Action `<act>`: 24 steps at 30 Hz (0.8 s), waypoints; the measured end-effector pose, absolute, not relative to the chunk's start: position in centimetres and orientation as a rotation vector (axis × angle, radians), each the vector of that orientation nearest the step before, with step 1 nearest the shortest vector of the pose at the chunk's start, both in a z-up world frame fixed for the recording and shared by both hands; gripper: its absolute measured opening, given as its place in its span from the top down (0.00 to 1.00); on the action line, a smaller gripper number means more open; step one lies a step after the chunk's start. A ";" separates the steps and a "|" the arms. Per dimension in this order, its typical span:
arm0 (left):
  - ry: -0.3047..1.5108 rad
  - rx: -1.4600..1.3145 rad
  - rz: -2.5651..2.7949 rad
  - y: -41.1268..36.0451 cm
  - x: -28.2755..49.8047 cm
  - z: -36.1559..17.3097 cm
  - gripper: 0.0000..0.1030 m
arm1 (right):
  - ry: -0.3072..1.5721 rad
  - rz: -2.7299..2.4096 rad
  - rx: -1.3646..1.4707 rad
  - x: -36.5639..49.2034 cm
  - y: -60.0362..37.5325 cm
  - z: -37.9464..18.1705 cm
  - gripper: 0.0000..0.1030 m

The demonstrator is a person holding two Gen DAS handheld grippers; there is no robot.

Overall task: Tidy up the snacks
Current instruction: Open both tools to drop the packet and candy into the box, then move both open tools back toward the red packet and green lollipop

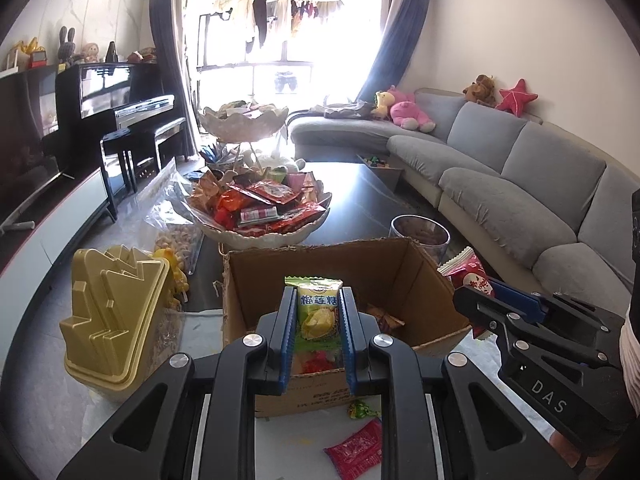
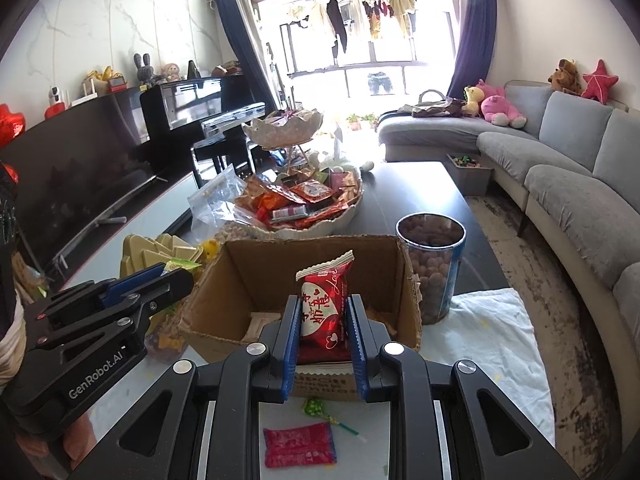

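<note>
At frame centre, the left gripper (image 1: 318,312) jaws clamp a yellow-green candy packet (image 1: 318,310) over the cardboard box (image 1: 436,280); right gripper (image 2: 323,316) jaws clamp a red snack packet (image 2: 325,304).

Grey sectional sofa (image 1: 520,184) with plush toys (image 1: 408,110), black piano (image 1: 116,96) opposite, laundry (image 2: 360,20) beyond the window.

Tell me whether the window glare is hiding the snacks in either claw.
Left wrist view: the window is blown out white, yet the green-yellow packet in the left claw reads sharp. Right wrist view: less glare; the red packet in the right claw is clear. Fisheye bends both edges.
</note>
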State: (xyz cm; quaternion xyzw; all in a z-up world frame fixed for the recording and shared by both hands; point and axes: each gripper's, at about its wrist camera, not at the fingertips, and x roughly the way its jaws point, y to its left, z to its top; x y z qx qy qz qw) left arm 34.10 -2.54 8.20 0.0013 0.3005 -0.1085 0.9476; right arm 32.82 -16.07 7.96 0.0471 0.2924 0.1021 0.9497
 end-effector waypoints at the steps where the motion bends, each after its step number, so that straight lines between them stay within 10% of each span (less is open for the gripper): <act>1: 0.617 0.000 -0.222 -2.5 34.6 8.0 0.80 | 0.596 0.205 0.090 33.2 -15.9 7.9 0.77; 17: 0.701 -0.013 -0.215 -2.6 40.5 4.5 0.79 | 0.644 0.209 0.080 39.0 -15.4 5.1 0.76; 20: 0.703 -0.004 -0.203 -2.5 40.8 4.2 0.59 | 0.641 0.204 0.081 39.8 -15.5 4.9 0.76; 24: 0.685 0.028 -0.201 -2.5 40.1 4.2 0.53 | 0.615 0.177 0.080 39.8 -15.8 5.0 0.52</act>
